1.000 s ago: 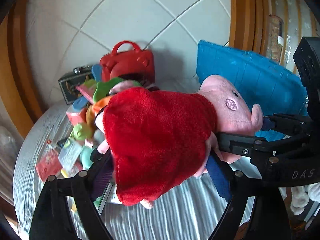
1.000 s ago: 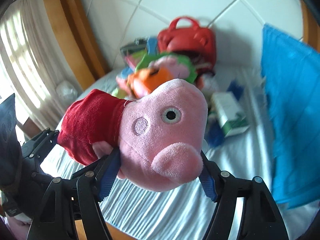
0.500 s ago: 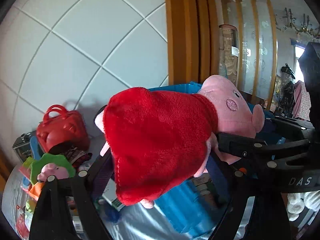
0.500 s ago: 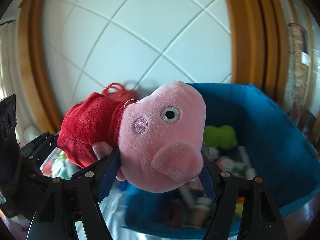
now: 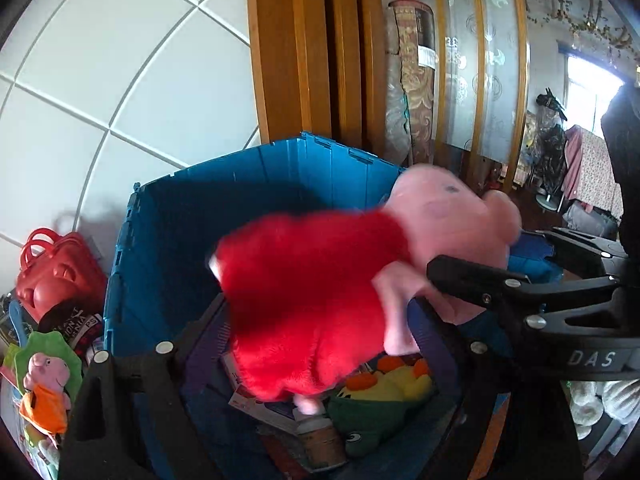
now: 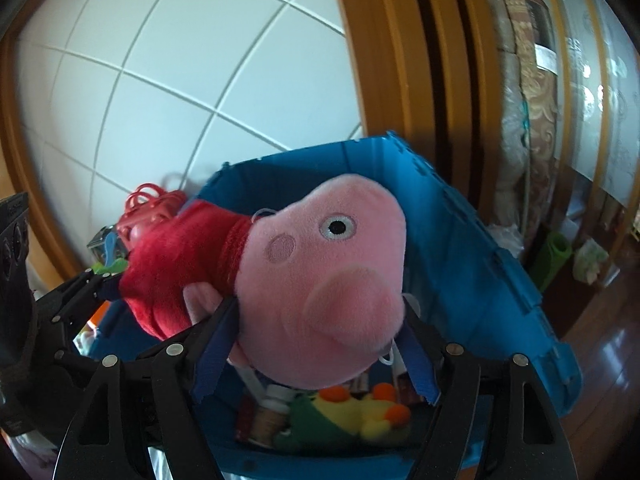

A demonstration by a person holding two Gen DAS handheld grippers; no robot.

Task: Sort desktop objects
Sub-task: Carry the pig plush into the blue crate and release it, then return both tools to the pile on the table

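Observation:
A pink pig plush (image 6: 320,276) in a red dress (image 5: 304,292) hangs over the open blue bin (image 5: 160,240). My right gripper (image 6: 316,360) is shut on its head. My left gripper (image 5: 320,344) has its jaws spread wide; the blurred red body hangs between the fingers, apart from the left pad (image 5: 208,344). The bin (image 6: 480,264) holds a green and yellow plush (image 5: 384,404), bottles and boxes. The right gripper's fingers (image 5: 480,284) show in the left wrist view.
A red toy handbag (image 5: 52,276), a small pig doll in orange (image 5: 44,388) and other toys lie on the table left of the bin. A white tiled wall and wooden door frame (image 5: 304,60) stand behind. A wooden floor (image 6: 600,360) lies to the right.
Both grippers carried the plush right, from over the table to over the bin's inside. The left gripper's jaws opened and the red body swings loose, blurred.

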